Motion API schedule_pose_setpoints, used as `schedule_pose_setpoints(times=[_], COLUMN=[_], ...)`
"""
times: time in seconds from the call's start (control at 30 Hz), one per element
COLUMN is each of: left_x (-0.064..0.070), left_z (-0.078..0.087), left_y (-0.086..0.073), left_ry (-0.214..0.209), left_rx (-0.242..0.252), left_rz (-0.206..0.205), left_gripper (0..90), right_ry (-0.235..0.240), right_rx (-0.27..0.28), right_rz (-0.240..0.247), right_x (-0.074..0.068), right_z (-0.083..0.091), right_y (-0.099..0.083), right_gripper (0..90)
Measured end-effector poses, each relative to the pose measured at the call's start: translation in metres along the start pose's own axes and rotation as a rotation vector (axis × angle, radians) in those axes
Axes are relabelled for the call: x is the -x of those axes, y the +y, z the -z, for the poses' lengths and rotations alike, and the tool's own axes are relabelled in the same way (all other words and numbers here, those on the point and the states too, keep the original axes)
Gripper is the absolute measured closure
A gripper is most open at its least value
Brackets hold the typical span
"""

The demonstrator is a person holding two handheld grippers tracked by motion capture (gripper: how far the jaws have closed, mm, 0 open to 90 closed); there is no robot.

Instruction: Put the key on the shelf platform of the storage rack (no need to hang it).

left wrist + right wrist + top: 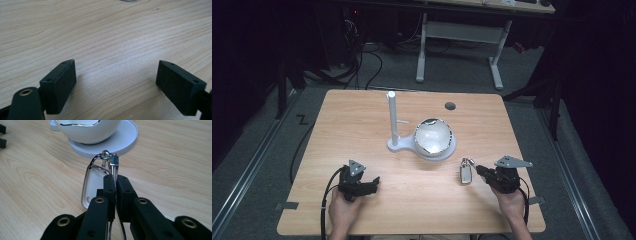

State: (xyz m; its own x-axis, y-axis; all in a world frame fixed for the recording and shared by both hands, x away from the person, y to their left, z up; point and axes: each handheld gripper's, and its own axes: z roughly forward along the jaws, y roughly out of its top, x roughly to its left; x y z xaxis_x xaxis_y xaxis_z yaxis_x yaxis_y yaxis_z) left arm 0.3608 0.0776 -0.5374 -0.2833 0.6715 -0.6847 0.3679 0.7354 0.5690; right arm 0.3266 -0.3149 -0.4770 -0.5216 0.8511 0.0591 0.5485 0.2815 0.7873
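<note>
Near edge of the table (362,105): the left gripper (371,184) rests low, jaws wide apart over bare wood, holding nothing. The right gripper (115,185) is clamped on the metal ring (112,173) of a key tag (465,172); the white tag (92,187) hangs just left of the jaws, at or just above the tabletop. Farther off stands a stand (393,120) with a post, its base carrying a bowl (433,135). Judged step: tag gripped, ready to carry. The next move likely calls for lifting the ring toward the post's hook or the bowl without slackening the grip.
</note>
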Motion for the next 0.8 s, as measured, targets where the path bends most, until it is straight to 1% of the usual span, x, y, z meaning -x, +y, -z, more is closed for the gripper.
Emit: schedule_pose_setpoints(times=[0.23,0.33,0.4,0.47,0.53,0.7,0.8], left_x=[0.000,0.000,0.000,0.000,0.000,0.000,0.000], left_z=[0.000,0.000,0.000,0.000,0.000,0.000,0.000], left_y=[0.000,0.000,0.000,0.000,0.000,0.000,0.000], left_ry=[0.000,-0.002,-0.001,-0.002,-0.002,-0.001,-0.002], left_rx=[0.000,-0.001,0.001,-0.001,-0.001,0.001,-0.001], left_rz=[-0.001,-0.002,-0.001,-0.002,-0.002,-0.002,-0.002], left_gripper=[16.8,16.9,16.8,16.8,16.8,16.9,16.9], right_ry=[0.002,0.004,0.001,0.005,0.004,0.005,0.018], right_rx=[0.023,0.041,0.060,0.072,0.082,0.104,0.116], right_rz=[0.008,-0.002,0.004,-0.003,0.010,0.016,0.014], right_x=[-0.002,-0.003,-0.003,-0.005,-0.005,-0.009,-0.010], right_z=[0.007,0.009,0.010,0.011,0.011,0.013,0.014], right_y=[0.006,0.008,0.009,0.011,0.013,0.019,0.023], right_gripper=[87.1,87.1,87.1,87.1,87.1,87.1,87.1])
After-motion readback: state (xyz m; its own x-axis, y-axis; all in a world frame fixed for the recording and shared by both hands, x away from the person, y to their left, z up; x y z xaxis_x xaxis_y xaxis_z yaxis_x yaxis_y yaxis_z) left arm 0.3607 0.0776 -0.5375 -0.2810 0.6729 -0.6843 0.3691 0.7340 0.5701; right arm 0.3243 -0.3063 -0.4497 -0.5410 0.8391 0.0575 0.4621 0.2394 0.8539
